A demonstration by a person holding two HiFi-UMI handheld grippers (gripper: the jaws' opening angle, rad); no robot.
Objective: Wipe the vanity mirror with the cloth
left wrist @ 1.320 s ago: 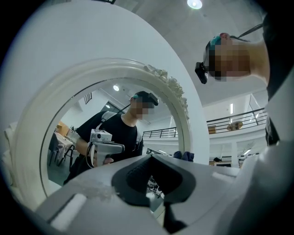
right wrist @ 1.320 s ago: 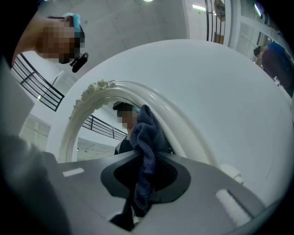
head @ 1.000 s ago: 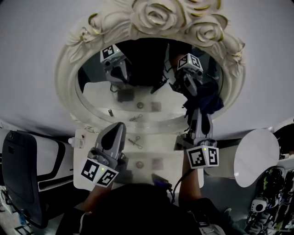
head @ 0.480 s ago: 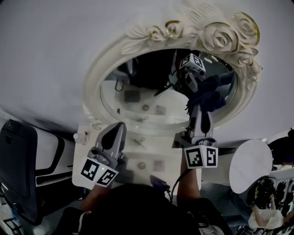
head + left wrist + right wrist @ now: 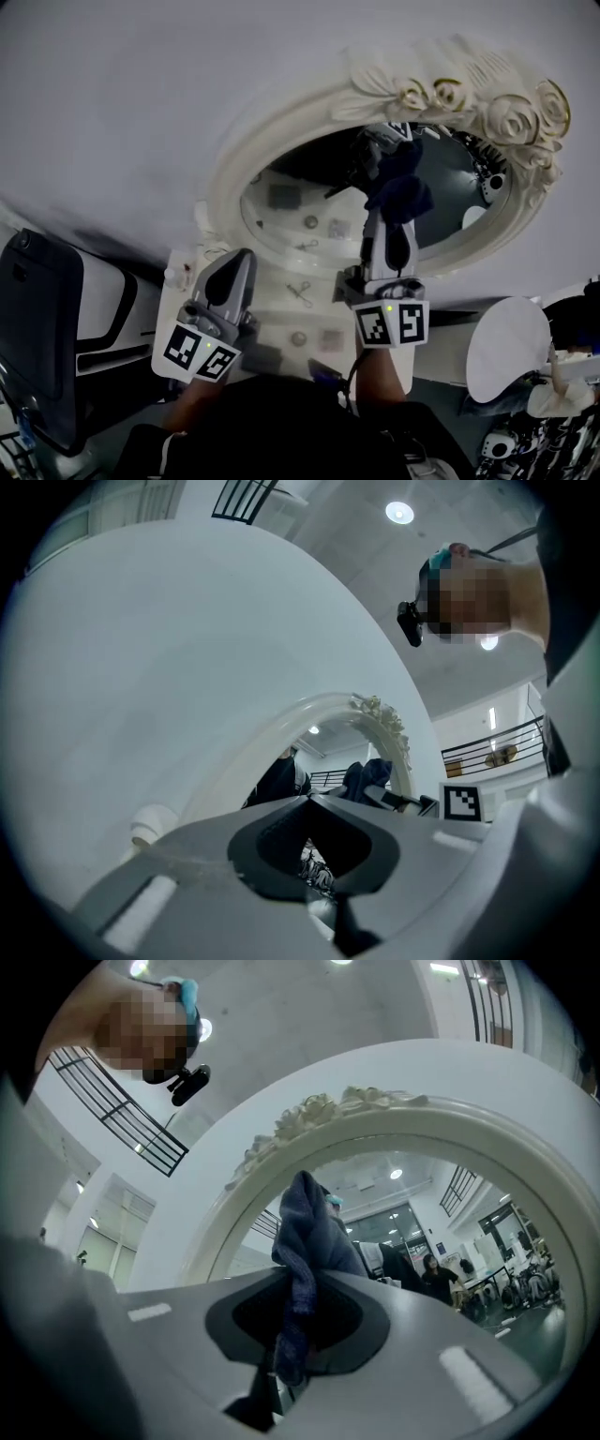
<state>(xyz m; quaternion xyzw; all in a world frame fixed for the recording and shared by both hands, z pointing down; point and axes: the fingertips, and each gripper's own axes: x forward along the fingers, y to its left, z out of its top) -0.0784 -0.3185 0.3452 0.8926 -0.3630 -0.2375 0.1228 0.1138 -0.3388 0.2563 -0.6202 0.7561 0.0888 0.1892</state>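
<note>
Head view is showing the mirror point(image 5: 246, 155) standing just ahead of both grippers. The right gripper point(image 5: 391, 225) is clamping the cloth point(image 5: 398, 186) between closed jaws, holding it up at the glass beyond its tips. The left gripper point(image 5: 234, 267) is hanging lower, jaws together, empty. The cloth is looking soft and light, probably best held by a bunched fold, as here.

Three cameras on one mirror point(image 5: 232, 178).
The head view looks from farther back; each gripper view looks up along its jaws, close, the right perhaps nearest; all share the flowered frame point(image 5: 511, 114).
</note>
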